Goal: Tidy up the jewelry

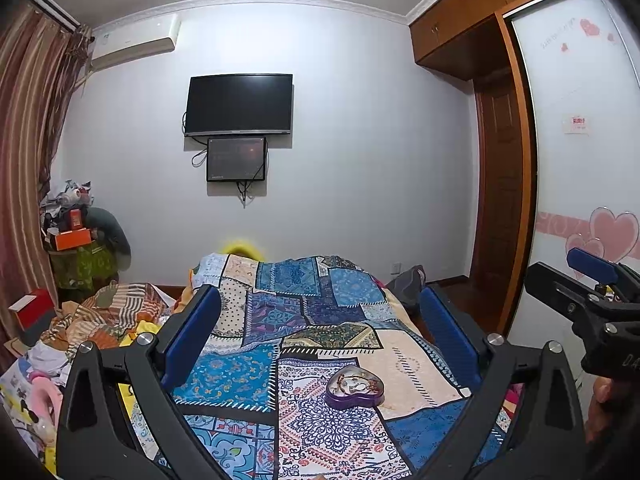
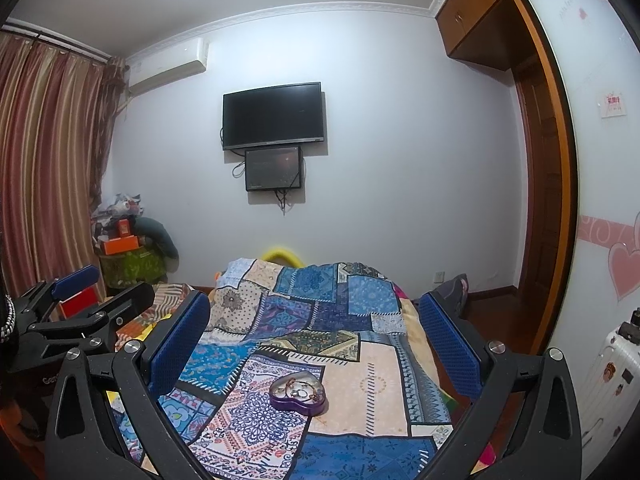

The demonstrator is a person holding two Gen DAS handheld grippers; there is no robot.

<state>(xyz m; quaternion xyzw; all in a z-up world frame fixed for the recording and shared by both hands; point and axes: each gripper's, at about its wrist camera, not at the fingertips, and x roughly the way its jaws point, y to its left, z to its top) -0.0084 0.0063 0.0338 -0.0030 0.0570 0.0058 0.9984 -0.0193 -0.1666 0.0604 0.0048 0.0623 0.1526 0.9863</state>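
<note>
Jaws apart above patchwork bedspread (image 1: 320,320)

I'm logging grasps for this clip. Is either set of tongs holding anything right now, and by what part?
Nothing is held. The left tongs and the right tongs are both open above the bedspread, and the heart-shaped jewelry box sits untouched between them.

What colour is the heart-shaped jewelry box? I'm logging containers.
Purple heart-shaped jewelry box, clearest in the left wrist view.

A dark television (image 1: 239,105) hangs on the pale wall, a smaller screen (image 1: 236,159) just beneath it, an air conditioner (image 1: 134,42) up-left, striped curtains (image 1: 28,152) far left, wooden wardrobe (image 1: 476,40) right.
</note>
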